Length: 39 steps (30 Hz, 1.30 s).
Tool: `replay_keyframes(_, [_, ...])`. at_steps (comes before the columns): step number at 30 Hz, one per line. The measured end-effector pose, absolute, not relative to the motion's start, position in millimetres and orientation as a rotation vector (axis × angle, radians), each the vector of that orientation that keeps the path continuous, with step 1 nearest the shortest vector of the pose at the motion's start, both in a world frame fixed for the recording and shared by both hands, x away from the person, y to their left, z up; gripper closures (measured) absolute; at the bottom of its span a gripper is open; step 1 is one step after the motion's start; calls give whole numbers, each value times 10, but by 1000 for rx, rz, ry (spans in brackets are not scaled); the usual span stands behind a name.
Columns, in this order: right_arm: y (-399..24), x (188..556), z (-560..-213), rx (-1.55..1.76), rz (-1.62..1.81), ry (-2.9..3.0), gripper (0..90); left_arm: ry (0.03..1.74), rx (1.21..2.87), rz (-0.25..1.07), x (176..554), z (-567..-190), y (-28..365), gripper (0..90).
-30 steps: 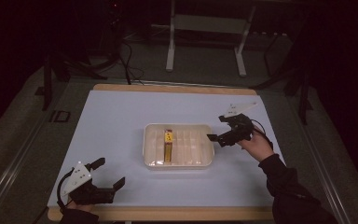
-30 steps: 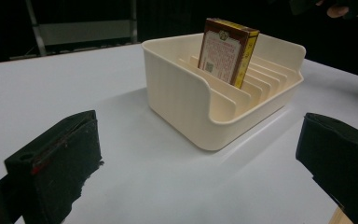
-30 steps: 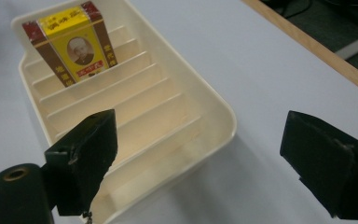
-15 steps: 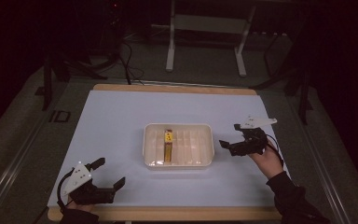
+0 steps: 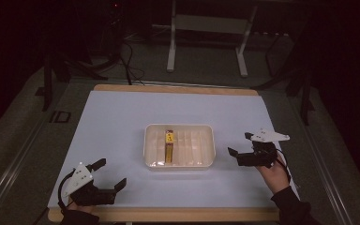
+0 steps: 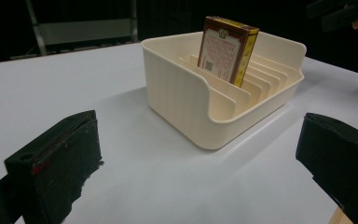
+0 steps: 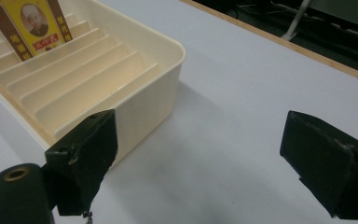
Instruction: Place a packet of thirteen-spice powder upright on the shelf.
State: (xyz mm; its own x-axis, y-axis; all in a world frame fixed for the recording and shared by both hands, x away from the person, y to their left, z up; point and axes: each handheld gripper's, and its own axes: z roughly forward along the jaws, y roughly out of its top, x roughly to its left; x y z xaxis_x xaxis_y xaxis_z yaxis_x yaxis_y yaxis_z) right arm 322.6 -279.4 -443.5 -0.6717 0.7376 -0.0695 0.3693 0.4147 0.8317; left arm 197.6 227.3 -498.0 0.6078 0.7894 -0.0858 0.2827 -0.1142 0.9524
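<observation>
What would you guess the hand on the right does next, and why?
Probably it draws the right gripper back to rest on the table. Its jaws are open and empty beside the cream slotted tray, where the small box already stands upright in a slot, and the left gripper idles near the edge.

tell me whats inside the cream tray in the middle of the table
The cream tray holds one card box standing upright in a slot between its dividers. The slots toward the right gripper look empty. The box's bottom edge is hidden by the dividers.

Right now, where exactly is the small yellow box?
In the high view, the yellow box stands upright in a left-side slot of the cream tray at the table's centre.
</observation>
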Motion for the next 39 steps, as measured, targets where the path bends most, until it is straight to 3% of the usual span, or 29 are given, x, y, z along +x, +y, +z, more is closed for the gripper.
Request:
replay_keyframes(23, [-3043,2882,-4724,962,1061,2168,112,880,1696,544,1977,-4980,2251,1])
replay_keyframes(39, [-3066,2882,-4768,1002,1062,2160,112,873,1709,535,1992,-4986,2232,1])
